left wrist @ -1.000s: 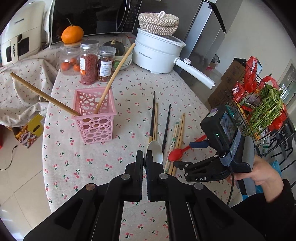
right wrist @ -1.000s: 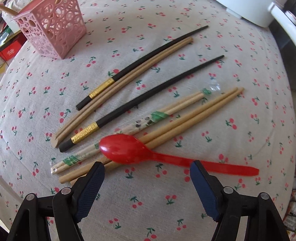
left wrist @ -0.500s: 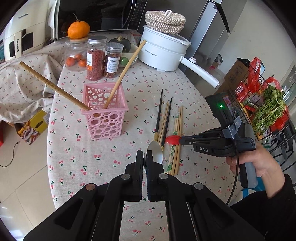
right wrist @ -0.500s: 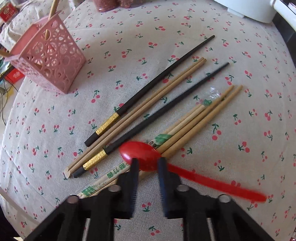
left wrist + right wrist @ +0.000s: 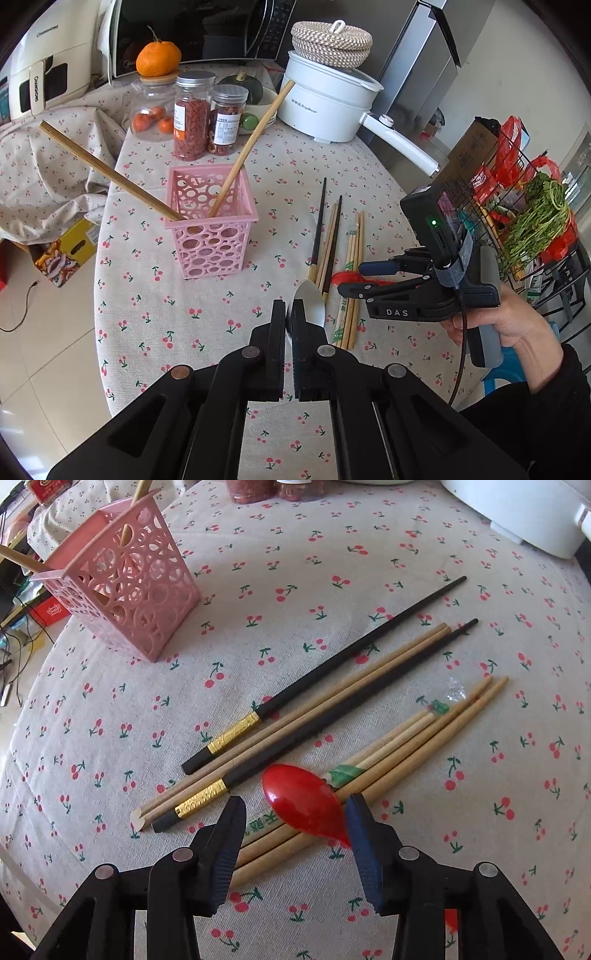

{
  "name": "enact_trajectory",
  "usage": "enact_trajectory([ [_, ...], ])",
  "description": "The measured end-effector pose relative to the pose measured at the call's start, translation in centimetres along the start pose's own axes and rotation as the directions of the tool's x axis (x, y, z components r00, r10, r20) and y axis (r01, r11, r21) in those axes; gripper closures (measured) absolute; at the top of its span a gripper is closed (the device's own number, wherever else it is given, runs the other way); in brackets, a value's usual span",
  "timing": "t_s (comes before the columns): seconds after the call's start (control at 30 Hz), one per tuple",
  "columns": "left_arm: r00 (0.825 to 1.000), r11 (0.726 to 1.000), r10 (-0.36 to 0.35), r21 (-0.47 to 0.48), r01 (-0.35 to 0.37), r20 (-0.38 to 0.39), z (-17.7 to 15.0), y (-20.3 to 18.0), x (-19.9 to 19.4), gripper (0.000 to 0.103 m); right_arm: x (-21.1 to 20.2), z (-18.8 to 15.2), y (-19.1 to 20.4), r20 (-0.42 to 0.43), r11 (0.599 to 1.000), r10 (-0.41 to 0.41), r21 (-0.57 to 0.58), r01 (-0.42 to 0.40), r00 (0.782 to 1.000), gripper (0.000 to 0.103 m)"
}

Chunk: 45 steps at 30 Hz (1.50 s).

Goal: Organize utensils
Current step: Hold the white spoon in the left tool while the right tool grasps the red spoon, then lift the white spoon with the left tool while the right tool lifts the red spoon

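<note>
In the left wrist view the left gripper (image 5: pixel 287 325) sits low in the middle, its jaws clenched on a white spoon (image 5: pixel 310 301) whose bowl stands up just past the fingertips. Beyond it on the cherry-print tablecloth (image 5: pixel 147 295) stands a pink basket (image 5: pixel 210 229), far and to the left, with two long wooden sticks (image 5: pixel 251 147) leaning out of it to either side. To the right of the basket lie the chopsticks (image 5: pixel 332 236), black and bamboo ones side by side, pointing away. The right gripper (image 5: pixel 351 278) comes in from the right, held by the right hand (image 5: pixel 509 325), with its jaws apart around the bowl of a red spoon (image 5: pixel 345 277) that lies near the close ends of the chopsticks. At the far edge stand two jars (image 5: pixel 207 114), an orange (image 5: pixel 159 59) and a white pot (image 5: pixel 328 99); a wire rack with greens (image 5: pixel 535 229) is at the right. In the right wrist view the right gripper (image 5: pixel 295 812) is released, one finger each side of the red spoon (image 5: pixel 303 801), whose bowl rests across the bamboo chopsticks (image 5: pixel 406 746); I cannot tell whether the right pad touches it. The black chopsticks (image 5: pixel 332 686) with gold bands lie just left of these, and the basket (image 5: pixel 125 579) stands far left, well apart
</note>
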<state>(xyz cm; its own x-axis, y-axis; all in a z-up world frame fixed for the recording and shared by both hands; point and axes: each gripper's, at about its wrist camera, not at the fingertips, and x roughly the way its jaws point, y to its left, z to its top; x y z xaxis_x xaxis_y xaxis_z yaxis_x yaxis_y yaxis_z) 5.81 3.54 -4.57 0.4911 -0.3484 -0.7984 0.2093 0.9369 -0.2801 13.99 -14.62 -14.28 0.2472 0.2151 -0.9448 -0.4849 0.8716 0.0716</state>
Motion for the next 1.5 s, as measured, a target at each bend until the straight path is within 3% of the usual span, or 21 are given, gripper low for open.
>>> enact_trajectory([
  [0.1,1.0,1.0,0.001,-0.001,-0.001,-0.003,0.1,0.1,0.1,0.101,0.2,0.6,-0.7,-0.037,0.994,0.003,0.107,0.001,0.999,0.072],
  [0.2,1.0,1.0,0.002,-0.003,-0.002,-0.004,0.1,0.2,0.1,0.101,0.8,1.0,-1.7,-0.092,0.961,0.139,0.255,-0.111,0.986,0.079],
  [0.23,1.0,1.0,0.003,-0.004,-0.003,-0.002,0.1,0.3,0.0,0.101,0.7,1.0,-1.6,-0.095,0.959,0.142,0.26,-0.113,0.985,0.079],
  [0.33,1.0,1.0,0.003,-0.008,-0.003,0.004,0.3,0.4,-0.1,0.101,0.0,1.3,-0.3,-0.065,0.986,0.053,0.161,-0.042,0.996,0.077],
  [0.47,1.0,1.0,0.0,-0.013,0.0,0.011,0.3,0.5,-0.4,0.101,-0.6,1.2,1.8,-0.064,0.998,0.067,0.01,-0.067,0.996,0.061],
  [0.63,1.0,1.0,0.001,-0.016,0.0,0.009,0.3,0.7,-0.5,0.101,0.0,-0.5,4.9,-0.11,0.968,-0.027,-0.25,-0.001,0.994,0.053],
  [0.73,1.0,1.0,0.0,-0.015,0.0,0.006,0.3,0.7,-0.5,0.101,0.9,-1.0,5.5,-0.113,0.949,-0.069,-0.314,0.03,0.991,0.053],
  [0.87,1.0,1.0,-0.002,-0.011,0.002,0.004,0.3,0.6,-0.4,0.101,1.7,0.2,4.4,-0.097,0.974,-0.058,-0.226,0.035,0.994,0.053],
  [1.0,1.0,1.0,-0.001,-0.01,0.001,0.003,0.2,0.5,-0.3,0.101,2.1,1.4,3.2,-0.096,0.993,-0.035,-0.117,0.023,0.995,0.067],
  [1.17,1.0,1.0,0.008,-0.019,-0.007,0.022,0.3,0.7,-0.7,0.101,2.4,2.4,2.8,-0.081,0.997,-0.051,-0.057,0.046,0.995,0.076],
  [1.23,0.999,1.0,0.01,-0.016,-0.01,0.038,0.4,0.6,-1.1,0.101,1.4,2.6,1.9,-0.041,1.0,-0.009,-0.01,0.008,0.999,0.086],
  [1.3,0.999,1.0,0.011,-0.008,-0.011,0.053,0.5,0.4,-1.5,0.101,-0.2,2.8,1.0,-0.007,0.998,0.044,0.051,-0.043,0.999,0.103],
  [1.5,0.999,1.0,0.011,-0.005,-0.011,0.052,0.5,0.4,-1.5,0.101,-0.8,2.5,0.6,-0.002,0.998,0.036,0.053,-0.036,0.999,0.094],
])
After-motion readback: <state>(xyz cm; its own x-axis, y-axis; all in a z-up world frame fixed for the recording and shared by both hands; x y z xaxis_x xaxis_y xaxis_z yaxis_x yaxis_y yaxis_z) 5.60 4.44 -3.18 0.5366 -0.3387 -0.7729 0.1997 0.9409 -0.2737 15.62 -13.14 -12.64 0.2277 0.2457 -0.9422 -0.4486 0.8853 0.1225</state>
